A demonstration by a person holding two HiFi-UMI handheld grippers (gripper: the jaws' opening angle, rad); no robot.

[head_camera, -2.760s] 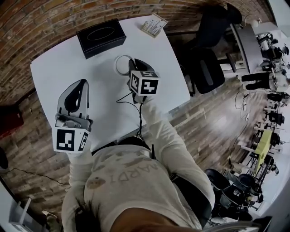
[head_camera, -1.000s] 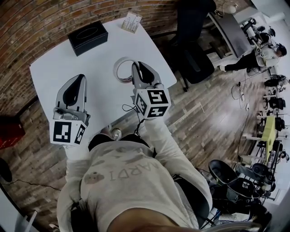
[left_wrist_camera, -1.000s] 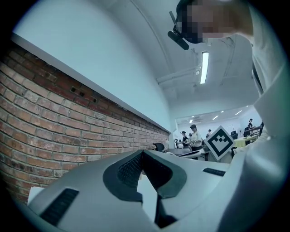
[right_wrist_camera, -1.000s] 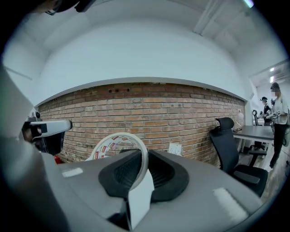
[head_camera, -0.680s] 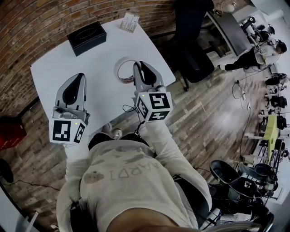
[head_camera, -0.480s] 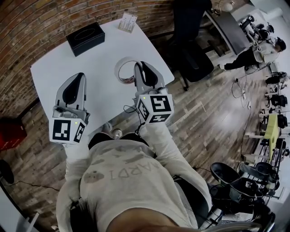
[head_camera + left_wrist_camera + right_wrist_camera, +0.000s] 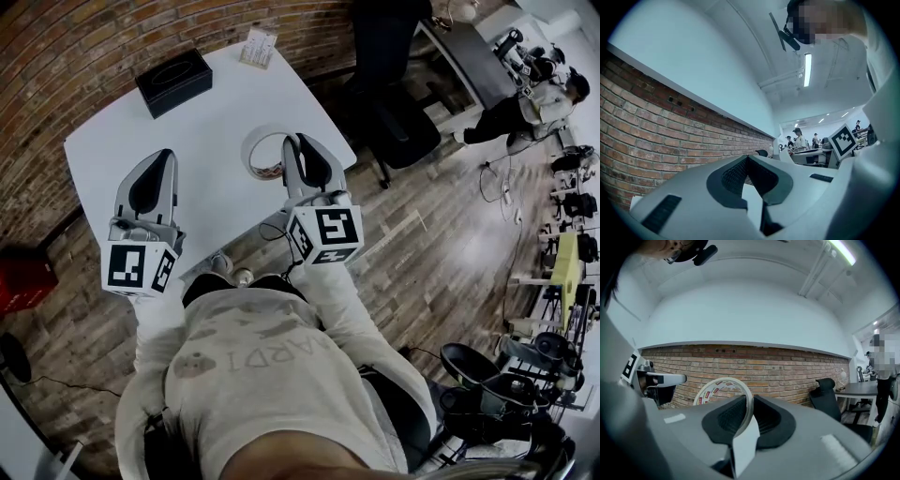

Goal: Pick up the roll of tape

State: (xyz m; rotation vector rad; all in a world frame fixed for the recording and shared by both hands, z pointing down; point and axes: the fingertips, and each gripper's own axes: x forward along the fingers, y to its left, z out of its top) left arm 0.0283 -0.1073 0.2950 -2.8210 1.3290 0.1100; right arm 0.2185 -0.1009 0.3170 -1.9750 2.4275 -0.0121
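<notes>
"Above the near right edge of the bench (image 7: 141, 131), what is pinched by the right tongs (image 7: 292, 141)?"

"The roll of tape (image 7: 262, 155) is pinched there — its thin band is pressed between the two dark pads, and the ring is held upright, on its edge. Small red marks are seen on its inner side."

"How is it shown in the right gripper view?"

"The ring is seen rising to the left of the pads, in front of a brick wall (image 7: 787, 371). A black chair (image 7: 825, 390) is seen at the right."

"What can be said of the left tongs (image 7: 167, 157)?"

"They are held over the near left part of the bench, well apart from the roll. Their pads are pressed together at the tips, and nothing is kept between them."

"Is anything else laid on the bench?"

"A black box (image 7: 173, 82) is placed at the far side. Near the far right corner a small pale thing (image 7: 258, 47) is seen — it is too small to be named."
</notes>
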